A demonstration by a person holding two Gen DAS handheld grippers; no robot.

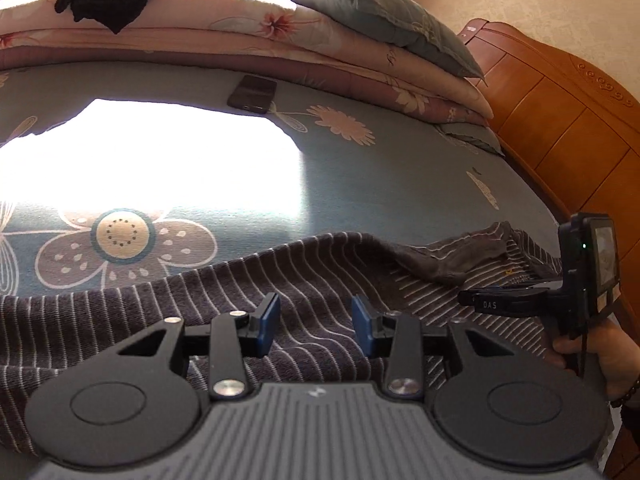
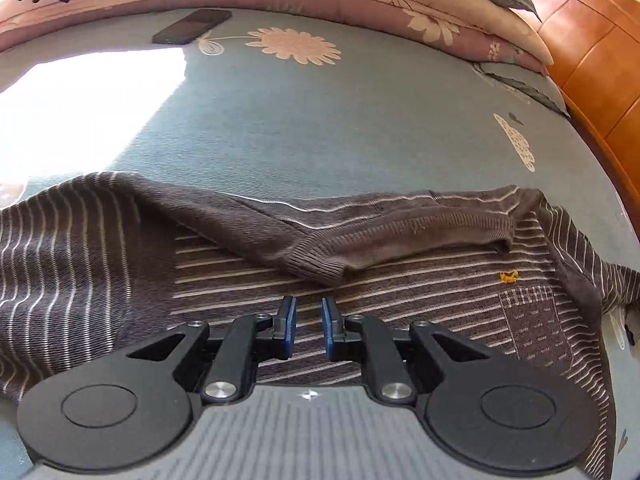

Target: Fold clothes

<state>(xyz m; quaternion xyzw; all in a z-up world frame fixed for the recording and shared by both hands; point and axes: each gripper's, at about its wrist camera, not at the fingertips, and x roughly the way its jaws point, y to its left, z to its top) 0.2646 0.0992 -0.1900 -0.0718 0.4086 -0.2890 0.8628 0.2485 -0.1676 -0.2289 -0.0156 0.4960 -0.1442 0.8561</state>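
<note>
The striped sweater (image 2: 360,280) lay on the bed (image 2: 320,120), one sleeve (image 2: 400,232) folded across (body unfolded); left gripper (image 1: 316,328) spread, right gripper (image 2: 308,328) slightly parted, both empty.

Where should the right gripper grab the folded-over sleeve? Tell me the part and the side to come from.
Take the sleeve at its ribbed cuff, coming from the near side, straight ahead of the right gripper. The cuff is the sleeve's free end, lying loose on top of the sweater with its edge slightly raised, so the open fingers could probably slide around it without catching the layer beneath.
</note>
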